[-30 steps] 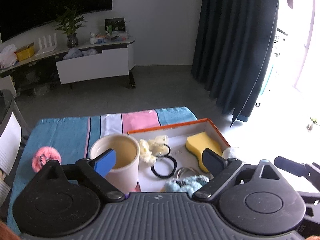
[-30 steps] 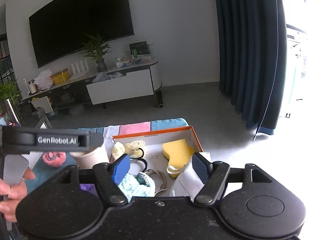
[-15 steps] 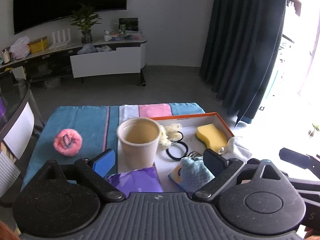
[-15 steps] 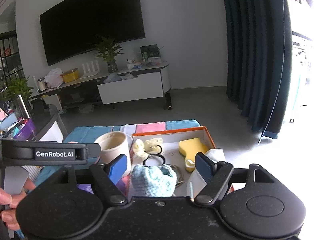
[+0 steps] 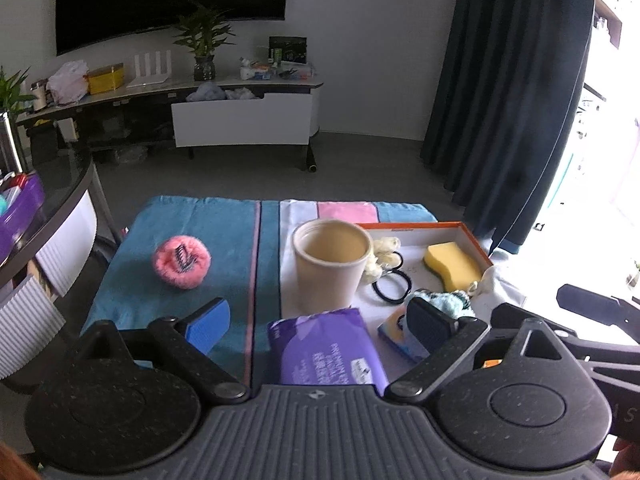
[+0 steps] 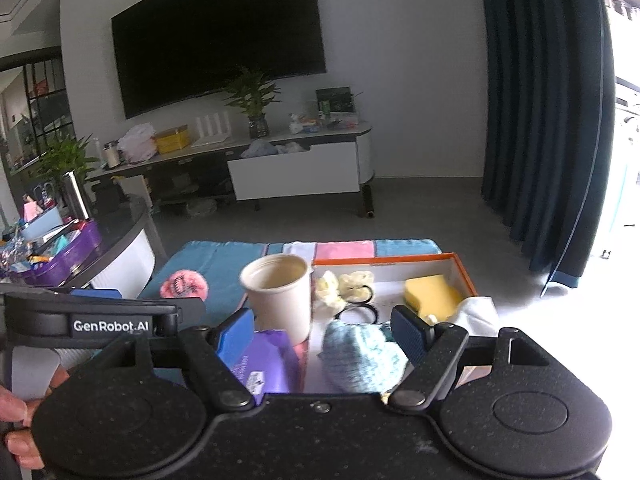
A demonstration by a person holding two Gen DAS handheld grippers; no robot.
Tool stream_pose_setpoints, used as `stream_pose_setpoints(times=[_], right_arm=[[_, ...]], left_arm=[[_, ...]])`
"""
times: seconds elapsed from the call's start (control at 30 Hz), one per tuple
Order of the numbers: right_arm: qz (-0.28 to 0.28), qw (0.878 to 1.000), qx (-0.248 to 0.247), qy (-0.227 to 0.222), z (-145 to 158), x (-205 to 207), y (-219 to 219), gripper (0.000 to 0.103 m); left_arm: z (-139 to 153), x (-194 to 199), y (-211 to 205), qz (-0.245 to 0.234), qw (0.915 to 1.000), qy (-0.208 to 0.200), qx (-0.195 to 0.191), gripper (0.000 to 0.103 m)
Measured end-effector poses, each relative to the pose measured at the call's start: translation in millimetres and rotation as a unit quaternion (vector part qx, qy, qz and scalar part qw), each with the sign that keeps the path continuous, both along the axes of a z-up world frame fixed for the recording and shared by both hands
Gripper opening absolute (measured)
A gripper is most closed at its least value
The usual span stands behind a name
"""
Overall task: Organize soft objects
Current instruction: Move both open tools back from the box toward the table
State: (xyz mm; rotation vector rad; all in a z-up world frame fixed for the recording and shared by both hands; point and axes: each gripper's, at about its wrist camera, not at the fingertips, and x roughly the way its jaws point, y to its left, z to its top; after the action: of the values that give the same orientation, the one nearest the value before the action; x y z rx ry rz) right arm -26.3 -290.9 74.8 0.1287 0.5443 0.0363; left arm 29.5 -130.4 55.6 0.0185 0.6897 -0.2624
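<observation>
Both tongs, left (image 5: 320,322) and right (image 6: 324,332), gape above the knitted blue piece (image 6: 362,356).

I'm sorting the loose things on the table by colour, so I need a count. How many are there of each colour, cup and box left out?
Pink: 1, the puff
Yellow: 1, the sponge
Cream: 1, the scrunchie
Black: 2, the hair ties
Light blue: 1, the knitted piece
Purple: 1, the packet
White: 1, the cloth
Total: 8

A home living room: large black wall-mounted television (image 6: 218,36) at upper centre, long low white-and-dark media console (image 6: 280,168) beneath it carrying a green potted plant (image 6: 252,100), dark floor-length curtains (image 6: 540,100) at right, grey floor.
</observation>
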Motion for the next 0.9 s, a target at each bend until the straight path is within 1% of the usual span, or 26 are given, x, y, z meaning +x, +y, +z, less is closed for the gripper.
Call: stream_pose_setpoints(times=[0.13, 0.4, 0.9], right_arm=[[0.014, 1.000, -0.001, 0.006, -3.1, 0.3, 14.1, 0.089], [0.045, 0.999, -0.007, 0.010, -2.8, 3.9, 40.9, 0.089], [0.093, 0.995, -0.010, 0.022, -6.9, 13.5, 85.2, 0.089]], left_arm=[[-3.3, -4.1, 12.3, 0.009, 0.9999, 0.002, 0.003, 0.098], [-5.9, -7.8, 42.3, 0.035, 0.9993, 0.008, -0.004, 0.098], [-9.6, -8.1, 89.7, 0.078, 0.9968, 0.017, -0.008, 0.098]])
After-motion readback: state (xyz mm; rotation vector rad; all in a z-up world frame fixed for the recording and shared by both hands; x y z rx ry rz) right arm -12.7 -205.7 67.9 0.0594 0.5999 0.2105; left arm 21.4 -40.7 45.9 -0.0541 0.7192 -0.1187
